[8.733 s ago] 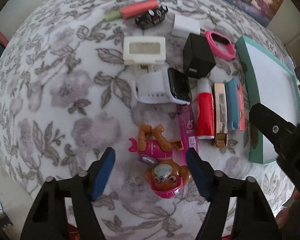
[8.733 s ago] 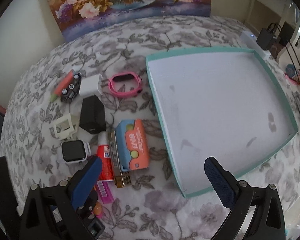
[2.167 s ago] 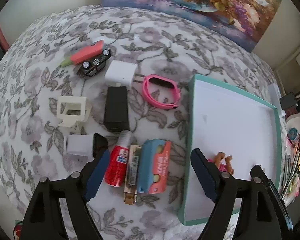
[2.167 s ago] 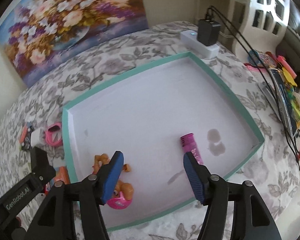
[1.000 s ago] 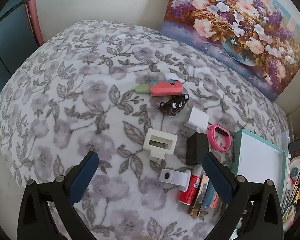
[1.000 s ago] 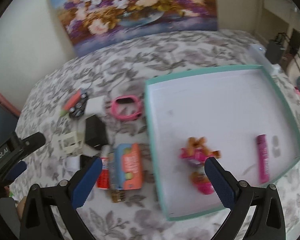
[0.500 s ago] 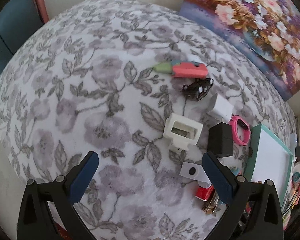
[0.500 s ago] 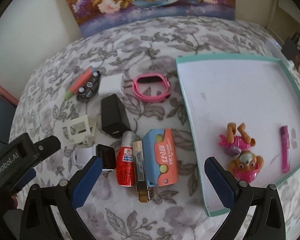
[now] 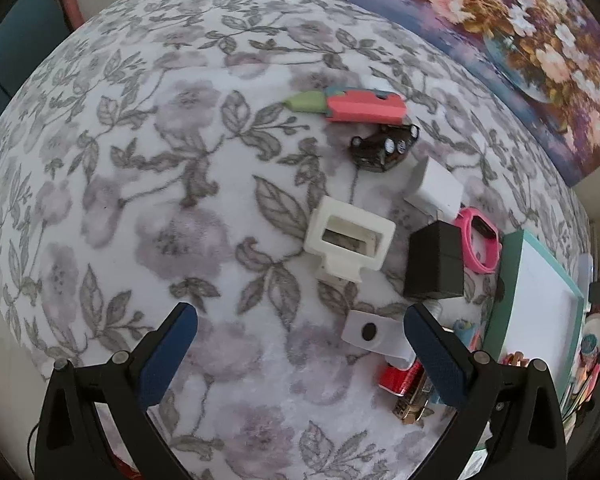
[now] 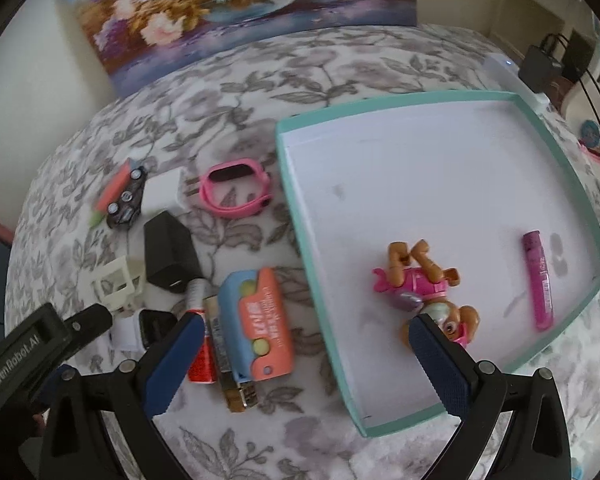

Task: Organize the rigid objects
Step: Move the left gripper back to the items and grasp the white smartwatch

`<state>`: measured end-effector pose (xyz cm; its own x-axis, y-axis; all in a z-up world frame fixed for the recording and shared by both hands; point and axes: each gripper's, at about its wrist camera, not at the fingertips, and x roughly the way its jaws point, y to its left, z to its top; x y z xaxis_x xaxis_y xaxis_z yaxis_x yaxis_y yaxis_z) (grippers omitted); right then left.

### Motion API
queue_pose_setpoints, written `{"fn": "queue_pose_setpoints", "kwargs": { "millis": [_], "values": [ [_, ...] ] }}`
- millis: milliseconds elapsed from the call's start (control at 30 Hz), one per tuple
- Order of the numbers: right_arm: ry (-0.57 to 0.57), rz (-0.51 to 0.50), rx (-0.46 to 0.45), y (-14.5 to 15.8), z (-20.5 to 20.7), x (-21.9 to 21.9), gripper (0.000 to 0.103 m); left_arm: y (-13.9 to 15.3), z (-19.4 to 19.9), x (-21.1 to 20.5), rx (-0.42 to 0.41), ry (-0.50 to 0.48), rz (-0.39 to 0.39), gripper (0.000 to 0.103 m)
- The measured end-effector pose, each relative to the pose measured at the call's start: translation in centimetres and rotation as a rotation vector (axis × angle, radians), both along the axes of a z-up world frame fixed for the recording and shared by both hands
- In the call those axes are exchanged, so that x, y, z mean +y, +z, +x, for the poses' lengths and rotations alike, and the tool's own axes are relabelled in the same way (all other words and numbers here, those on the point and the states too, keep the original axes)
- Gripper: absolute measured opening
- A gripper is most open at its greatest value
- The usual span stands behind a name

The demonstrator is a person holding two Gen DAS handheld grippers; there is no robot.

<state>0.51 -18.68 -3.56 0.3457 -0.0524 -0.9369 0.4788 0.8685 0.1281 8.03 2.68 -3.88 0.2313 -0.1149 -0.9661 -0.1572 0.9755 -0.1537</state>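
1. While the left claw (image 9: 300, 344) gapes empty above the floral desk (image 9: 148, 184), the white smartwatch (image 9: 374, 336) lies just ahead and right of centre, near the right finger, its strap running crosswise; this claw looks nearer to it.
2. Seen from the right wrist, the right claw (image 10: 306, 354) is spread wide and empty, straddling the teal tray (image 10: 300, 216) edge; toy pup (image 10: 424, 288) and pink tube (image 10: 537, 280) lie inside.
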Motion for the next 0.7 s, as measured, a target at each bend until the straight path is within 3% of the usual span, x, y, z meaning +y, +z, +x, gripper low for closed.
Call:
{"fn": "queue_pose_setpoints", "kwargs": {
  "millis": [333, 700],
  "values": [
    [-0.049, -0.037, 0.025, 0.1, -0.6, -1.5, 0.103, -0.7, 0.2, -1.9, 0.013, -0.071, -0.007, 0.101],
    [-0.098, -0.063, 0.007, 1.0, -1.0, -2.8, 0.103, -0.6, 0.3, -3.8, -0.007, -0.128, -0.003, 0.087]
  ]
}}
